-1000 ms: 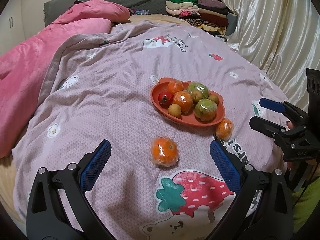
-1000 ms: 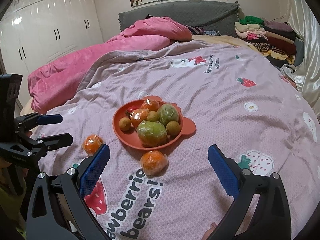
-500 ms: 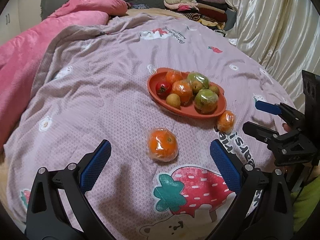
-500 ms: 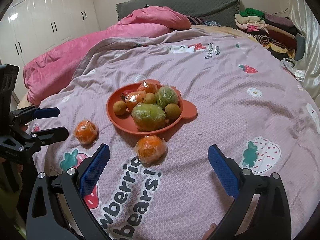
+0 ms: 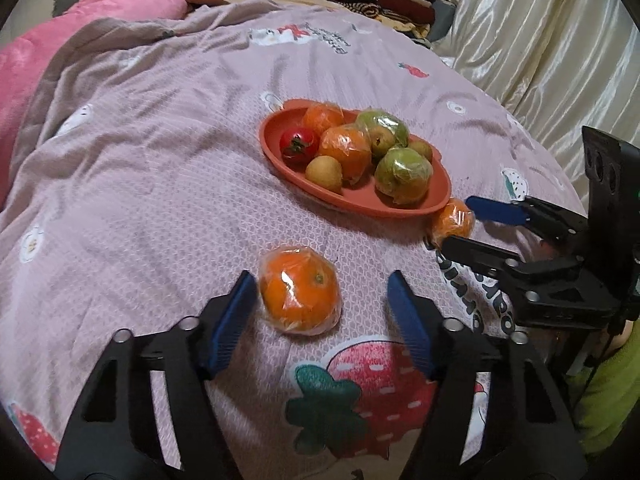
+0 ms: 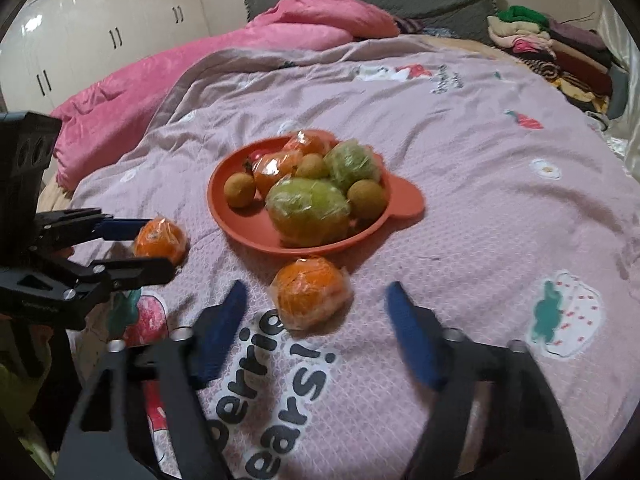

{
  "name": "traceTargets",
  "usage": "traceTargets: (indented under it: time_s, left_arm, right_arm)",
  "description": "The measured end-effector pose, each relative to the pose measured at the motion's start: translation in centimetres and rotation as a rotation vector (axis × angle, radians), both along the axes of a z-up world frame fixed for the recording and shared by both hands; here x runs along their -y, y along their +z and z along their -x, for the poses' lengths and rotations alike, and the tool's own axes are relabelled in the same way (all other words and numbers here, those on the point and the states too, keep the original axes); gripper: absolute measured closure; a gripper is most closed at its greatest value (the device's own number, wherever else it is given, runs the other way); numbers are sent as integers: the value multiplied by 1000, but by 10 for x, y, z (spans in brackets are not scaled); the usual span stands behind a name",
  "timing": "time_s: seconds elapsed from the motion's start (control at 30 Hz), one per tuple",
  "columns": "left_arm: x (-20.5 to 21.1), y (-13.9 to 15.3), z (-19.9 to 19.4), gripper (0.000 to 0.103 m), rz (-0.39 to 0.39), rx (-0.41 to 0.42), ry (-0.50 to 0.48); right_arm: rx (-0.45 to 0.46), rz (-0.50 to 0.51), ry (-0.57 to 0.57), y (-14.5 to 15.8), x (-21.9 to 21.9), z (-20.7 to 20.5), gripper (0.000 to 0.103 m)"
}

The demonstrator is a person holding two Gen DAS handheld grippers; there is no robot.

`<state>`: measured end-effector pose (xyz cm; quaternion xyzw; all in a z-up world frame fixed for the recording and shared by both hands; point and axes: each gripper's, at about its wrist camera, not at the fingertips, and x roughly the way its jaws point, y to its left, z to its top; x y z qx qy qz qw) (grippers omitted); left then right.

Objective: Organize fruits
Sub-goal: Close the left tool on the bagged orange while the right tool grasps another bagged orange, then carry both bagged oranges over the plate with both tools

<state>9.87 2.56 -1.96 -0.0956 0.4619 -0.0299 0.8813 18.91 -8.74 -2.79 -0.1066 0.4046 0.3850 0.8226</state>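
Observation:
An orange-red plate (image 5: pixel 360 197) on the bedspread holds wrapped oranges, green fruits, small brown fruits and a tomato (image 5: pixel 298 145). One plastic-wrapped orange (image 5: pixel 298 294) lies in front of the plate between the fingers of my left gripper (image 5: pixel 321 280). Its jaws are closing; the left pad is close to the wrap and the right pad stands apart. A second wrapped orange (image 6: pixel 310 292) lies by the plate's near rim (image 6: pixel 256 236), between the fingers of my right gripper (image 6: pixel 317 288). These jaws are closing too, with gaps on both sides.
The bedspread (image 5: pixel 160 200) is pinkish with strawberry and bear prints. A pink duvet (image 6: pixel 208 52) lies at the far left, folded clothes (image 6: pixel 560 52) at the far right, a satin curtain (image 5: pixel 540 40) along the right. White wardrobes (image 6: pixel 100 32) stand behind.
Both grippers have sunk toward the bed and moved in on their oranges. The fingers of both have narrowed from wide open to about half, each pair now flanking an orange.

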Motion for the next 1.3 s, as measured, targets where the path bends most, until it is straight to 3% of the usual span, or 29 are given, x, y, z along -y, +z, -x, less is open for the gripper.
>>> traceTargets:
  time_s: [0.07, 0.13, 0.23, 0.43, 0.83, 1.3]
  left_arm:
    - [-1, -2, -1, 49, -2, -3, -4]
    - [-1, -5, -2, 58, -15, -6, -3]
    - [-1, -5, -3, 70, -52, -7, -7]
    - [-2, 0, -3, 70, -36, 4, -21]
    - [-8, 47, -21, 70, -10, 95, -29]
    - [-21, 39, -76, 70, 65, 61, -30]
  right_arm:
    - [6, 15, 0, -4, -3, -1, 46]
    - [0, 2, 14, -5, -3, -2, 59]
    - [-9, -12, 22, -5, -3, -2, 59]
    - [-24, -37, 25, 2, 5, 0, 60]
    - [10, -117, 7, 37, 18, -5, 60]
    - [55, -89, 75, 43, -22, -9, 60]
